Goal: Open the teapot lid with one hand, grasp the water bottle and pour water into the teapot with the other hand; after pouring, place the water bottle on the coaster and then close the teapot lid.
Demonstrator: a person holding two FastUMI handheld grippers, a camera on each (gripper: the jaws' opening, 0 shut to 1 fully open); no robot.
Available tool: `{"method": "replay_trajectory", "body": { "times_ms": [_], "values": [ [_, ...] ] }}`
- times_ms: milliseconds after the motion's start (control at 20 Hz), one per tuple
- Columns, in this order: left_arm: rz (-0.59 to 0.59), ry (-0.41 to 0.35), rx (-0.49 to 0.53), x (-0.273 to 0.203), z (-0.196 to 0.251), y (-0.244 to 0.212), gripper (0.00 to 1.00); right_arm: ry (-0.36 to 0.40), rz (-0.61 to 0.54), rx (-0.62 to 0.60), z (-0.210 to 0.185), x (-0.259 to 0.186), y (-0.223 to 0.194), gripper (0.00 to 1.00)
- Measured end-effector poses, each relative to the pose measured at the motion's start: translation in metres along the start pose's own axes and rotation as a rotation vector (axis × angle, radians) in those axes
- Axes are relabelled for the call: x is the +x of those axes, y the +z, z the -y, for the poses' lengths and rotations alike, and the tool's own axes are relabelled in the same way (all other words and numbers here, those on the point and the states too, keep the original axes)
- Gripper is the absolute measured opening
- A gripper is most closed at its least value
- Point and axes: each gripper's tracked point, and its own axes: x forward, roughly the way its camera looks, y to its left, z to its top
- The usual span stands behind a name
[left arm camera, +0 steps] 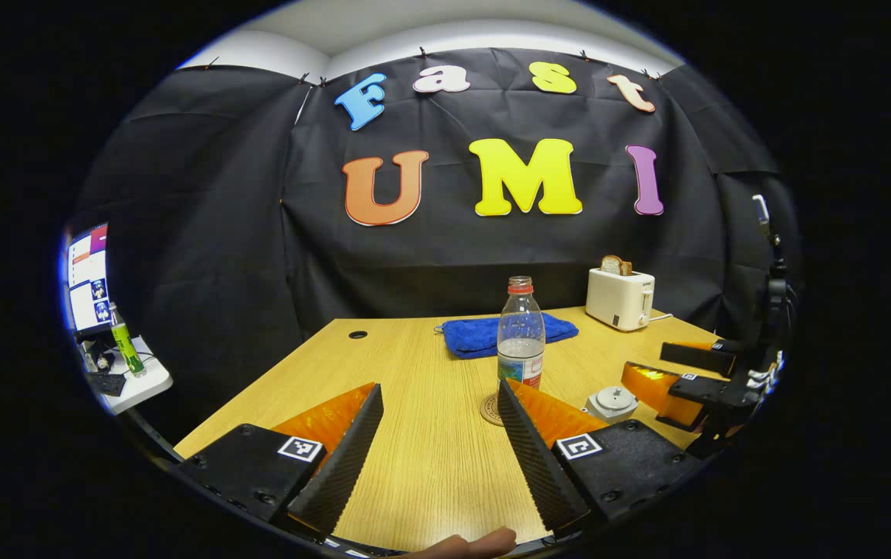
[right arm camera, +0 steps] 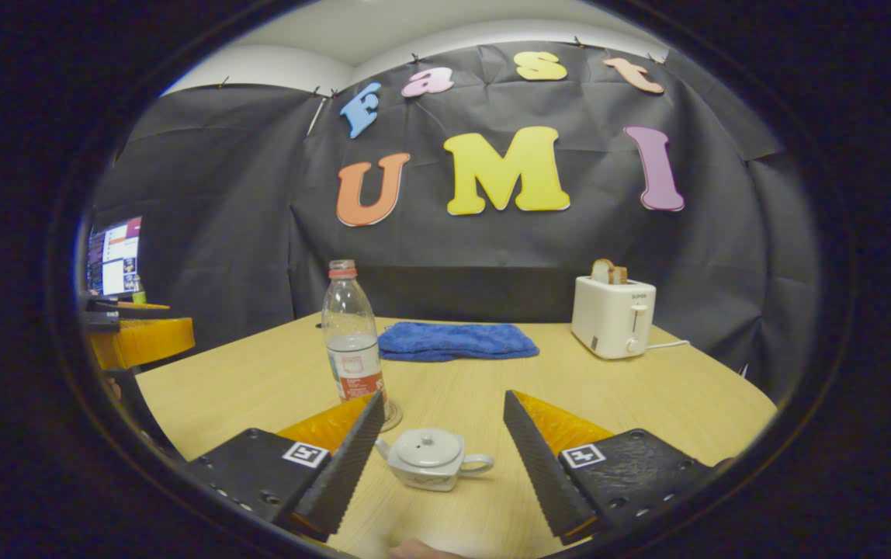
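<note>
A clear water bottle (left arm camera: 521,334) with a red neck ring stands upright on a round coaster (left arm camera: 490,410), about a third full. A small white teapot (left arm camera: 611,402) sits to its right with the lid on. My left gripper (left arm camera: 438,388) is open, short of the bottle, nothing between its fingers. The right gripper (left arm camera: 643,359) hovers open beyond the teapot. In the right gripper view the teapot (right arm camera: 426,458) lies on the table just ahead of my open right gripper (right arm camera: 443,397), between its finger lines, untouched. The bottle (right arm camera: 352,341) stands left of it on the coaster (right arm camera: 393,417).
A folded blue towel (right arm camera: 453,341) lies at the back of the wooden table (right arm camera: 647,396). A white toaster (right arm camera: 612,317) holding bread stands at the back right, its cord trailing right. A monitor (left arm camera: 88,279) and a green bottle (left arm camera: 126,345) sit on a side shelf at left.
</note>
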Motion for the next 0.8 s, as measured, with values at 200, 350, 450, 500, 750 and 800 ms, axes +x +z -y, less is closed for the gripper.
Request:
{"method": "replay_trajectory", "body": {
  "times_ms": [200, 350, 450, 500, 750, 800],
  "values": [
    [0.021, 0.001, -0.001, -0.008, 0.003, 0.01, 0.93, -0.052, 0.037, -0.002, 0.025, -0.034, 0.027, 0.98],
    [0.041, 0.002, -0.024, -0.014, 0.003, 0.018, 0.93, -0.106, 0.056, 0.008, 0.05, -0.057, 0.041, 0.98],
    [0.046, -0.011, -0.038, -0.015, 0.01, 0.019, 0.93, -0.147, 0.073, 0.011, 0.068, -0.073, 0.049, 0.98],
    [0.051, -0.016, -0.04, -0.016, 0.012, 0.021, 0.94, -0.16, 0.084, 0.014, 0.076, -0.08, 0.052, 0.98],
    [0.066, 0.054, -0.082, -0.018, 0.002, 0.024, 0.93, -0.168, 0.097, 0.044, 0.106, -0.1, 0.057, 0.97],
    [0.068, 0.057, -0.091, -0.02, 0.002, 0.025, 0.93, -0.163, 0.099, 0.046, 0.109, -0.103, 0.058, 0.97]
  ]
}}
